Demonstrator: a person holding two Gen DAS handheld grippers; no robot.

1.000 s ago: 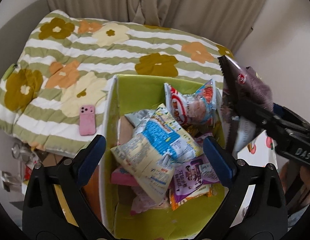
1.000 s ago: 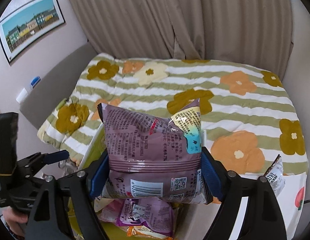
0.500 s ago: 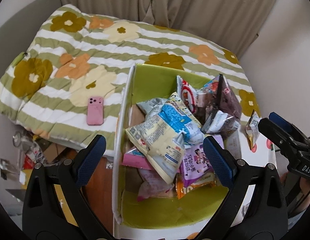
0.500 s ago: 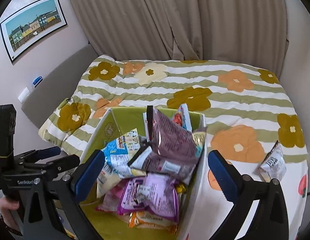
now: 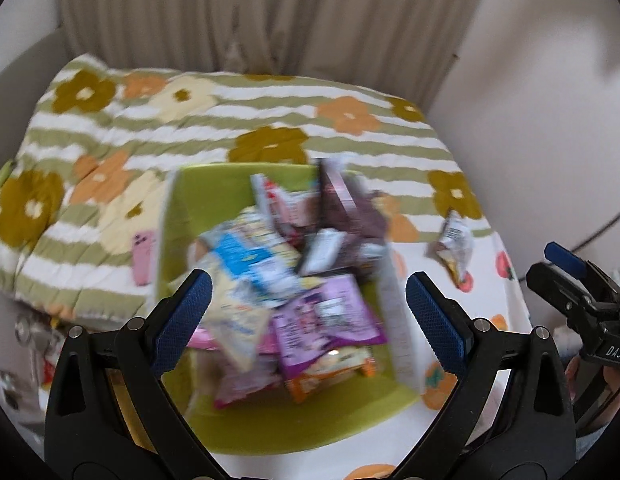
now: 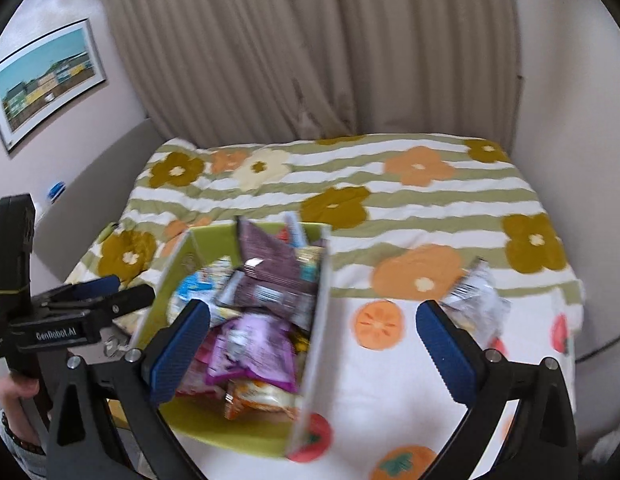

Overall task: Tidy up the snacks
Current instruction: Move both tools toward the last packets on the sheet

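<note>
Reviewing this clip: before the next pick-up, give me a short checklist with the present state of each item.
1. Right gripper empty, nothing between its fingers: ok.
2. Left gripper empty and open: ok.
3. Dark purple packet inside the green box, lying on top of the pile: ok.
4. Stray silver packet on the fruit-print cloth, outside the box to its right: not ok, not yet sorted.
5. Room left in the box for that packet: cannot tell; snacks are piled high and the picture is blurred.
6. Pink phone on the flowered quilt, left of the box, away from the stray packet: ok.
</note>
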